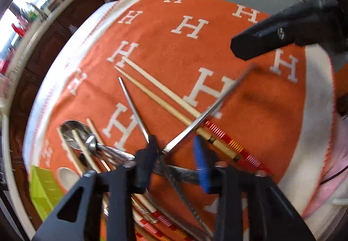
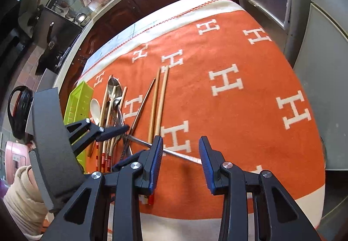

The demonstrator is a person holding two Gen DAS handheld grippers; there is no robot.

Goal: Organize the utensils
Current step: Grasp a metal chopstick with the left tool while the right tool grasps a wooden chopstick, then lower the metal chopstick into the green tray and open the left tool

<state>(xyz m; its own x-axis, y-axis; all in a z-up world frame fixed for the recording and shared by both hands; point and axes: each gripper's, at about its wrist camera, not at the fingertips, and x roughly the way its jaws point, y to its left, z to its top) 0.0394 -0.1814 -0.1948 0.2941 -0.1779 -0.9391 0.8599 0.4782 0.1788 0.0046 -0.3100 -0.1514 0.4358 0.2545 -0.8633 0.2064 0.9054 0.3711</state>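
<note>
Over the orange cloth point(image 2: 250, 123), your left gripper point(image 1: 177, 149) stood spread around 2 crossed metal chopsticks point(image 1: 202, 119) beside the pile, your right gripper point(image 2: 181, 147) hung released; clenching unevenly risked scattering them.

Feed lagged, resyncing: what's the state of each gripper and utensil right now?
Left gripper: open, fingers apart.
Right gripper: open, empty.
Wooden chopsticks: flat, side by side.
Metal chopstick: end between left fingers, crossing them.
Green tray: utensil pile beside it.
</note>
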